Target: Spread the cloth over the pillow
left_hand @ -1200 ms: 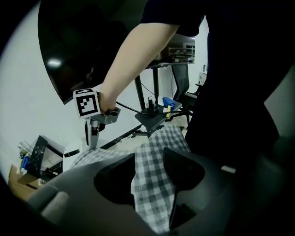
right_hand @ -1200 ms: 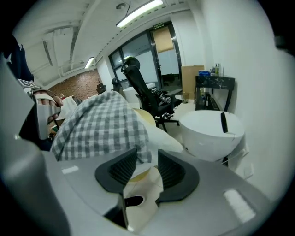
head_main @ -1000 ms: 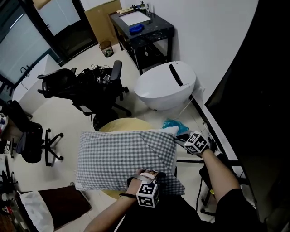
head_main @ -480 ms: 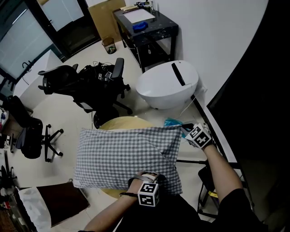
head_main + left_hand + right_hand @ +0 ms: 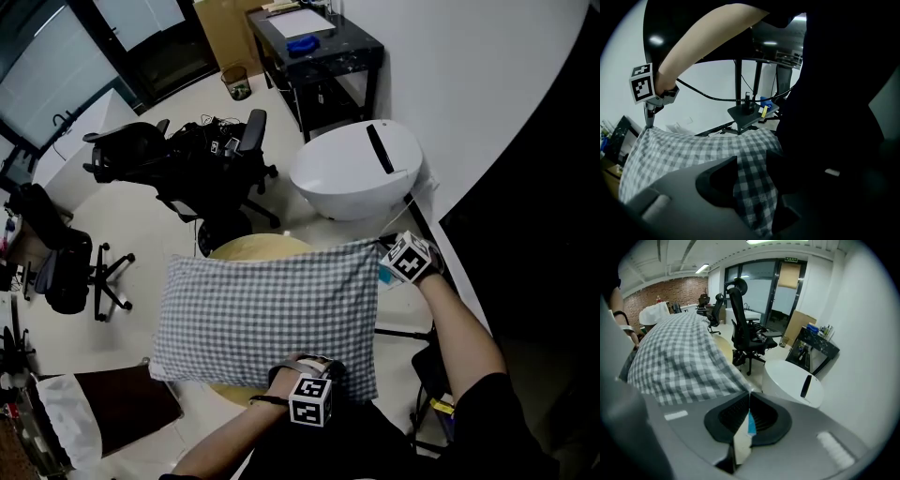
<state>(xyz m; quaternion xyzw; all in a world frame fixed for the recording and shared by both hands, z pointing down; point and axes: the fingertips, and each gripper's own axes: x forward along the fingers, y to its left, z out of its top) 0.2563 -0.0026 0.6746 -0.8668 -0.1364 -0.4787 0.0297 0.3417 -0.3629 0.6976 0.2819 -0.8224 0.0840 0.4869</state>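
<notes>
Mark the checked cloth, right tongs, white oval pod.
checked cloth [image 5: 262,314], head view, middle of top face.
right tongs [image 5: 749,397], right gripper view, where closed tips meet.
white oval pod [image 5: 347,178], head view, top shell.

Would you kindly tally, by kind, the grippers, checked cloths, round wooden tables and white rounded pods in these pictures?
Grippers: 2, the left gripper and the right gripper
Cloths: 1, the checked cloth
Tables: 1, the round wooden table
Pods: 1, the white rounded pod
Total: 5
</notes>
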